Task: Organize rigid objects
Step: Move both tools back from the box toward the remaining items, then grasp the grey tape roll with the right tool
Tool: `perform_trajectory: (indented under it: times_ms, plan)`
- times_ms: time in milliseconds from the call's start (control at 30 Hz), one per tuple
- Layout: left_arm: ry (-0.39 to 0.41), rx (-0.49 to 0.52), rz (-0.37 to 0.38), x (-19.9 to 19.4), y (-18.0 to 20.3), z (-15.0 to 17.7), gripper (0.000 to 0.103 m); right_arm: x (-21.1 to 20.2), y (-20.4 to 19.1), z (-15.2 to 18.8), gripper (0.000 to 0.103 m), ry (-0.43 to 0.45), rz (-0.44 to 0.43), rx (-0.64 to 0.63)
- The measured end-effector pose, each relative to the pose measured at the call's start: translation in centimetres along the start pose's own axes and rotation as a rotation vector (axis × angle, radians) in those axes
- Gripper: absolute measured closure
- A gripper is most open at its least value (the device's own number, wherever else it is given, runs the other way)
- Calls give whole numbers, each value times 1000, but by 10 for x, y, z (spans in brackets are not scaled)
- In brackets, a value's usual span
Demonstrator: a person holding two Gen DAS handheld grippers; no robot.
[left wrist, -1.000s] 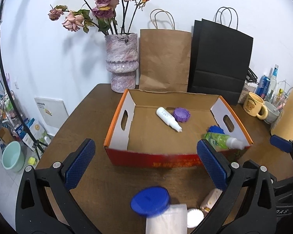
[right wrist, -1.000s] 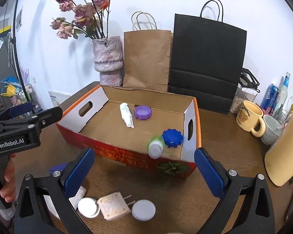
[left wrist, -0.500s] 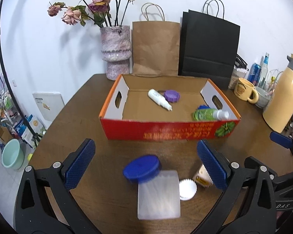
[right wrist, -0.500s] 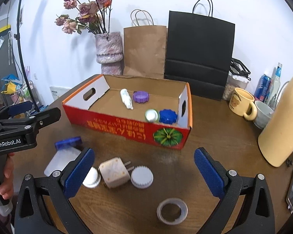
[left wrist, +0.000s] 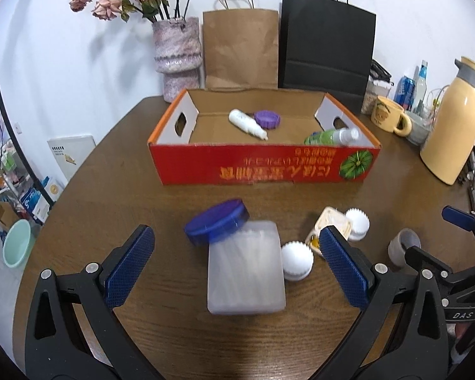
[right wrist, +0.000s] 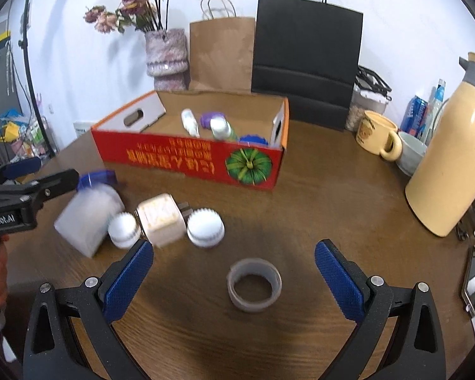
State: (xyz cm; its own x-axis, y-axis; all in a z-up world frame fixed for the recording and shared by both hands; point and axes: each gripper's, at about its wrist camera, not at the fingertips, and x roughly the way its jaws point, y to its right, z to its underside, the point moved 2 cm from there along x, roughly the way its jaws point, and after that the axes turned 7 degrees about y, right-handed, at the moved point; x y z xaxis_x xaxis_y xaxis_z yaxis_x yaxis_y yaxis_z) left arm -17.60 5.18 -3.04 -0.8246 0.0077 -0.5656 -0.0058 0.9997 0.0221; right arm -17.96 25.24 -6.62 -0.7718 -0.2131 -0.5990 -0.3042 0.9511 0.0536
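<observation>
The left gripper (left wrist: 237,270) hangs over the wooden table (left wrist: 117,190) with its blue-padded fingers (left wrist: 130,266) wide apart and nothing between the pads; a frosted plastic jar (left wrist: 245,272) with a blue lid (left wrist: 217,220) lies on its side on the table in the gap between them, untouched. Just right of the jar sit a white cap (left wrist: 297,261), a cream plug adapter (left wrist: 329,223) and a second white cap (left wrist: 357,224), close together. The right gripper (right wrist: 234,280) is likewise spread open and empty, with a roll of clear tape (right wrist: 254,285) lying flat on the table between its fingers. Farther back stands the red cardboard box (left wrist: 262,166), open at the top, holding a white bottle (left wrist: 247,123), a purple lid (left wrist: 267,118), a green bottle (left wrist: 331,136) and a blue cap (right wrist: 253,140). A yellow mug (right wrist: 376,134) and a cream flask (right wrist: 452,164) stand to the right of the box, well apart from it.
</observation>
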Motion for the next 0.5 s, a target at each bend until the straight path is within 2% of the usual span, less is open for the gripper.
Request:
perform_trajectory:
  times_ms: [200,500]
  plan:
    - [-30,-5,-18,4,0,13,0,15,11,25,0,-79,3,-17]
    - [-63,-12,-42,10,-2,27,0,28,19,31,0,-109,3,-11]
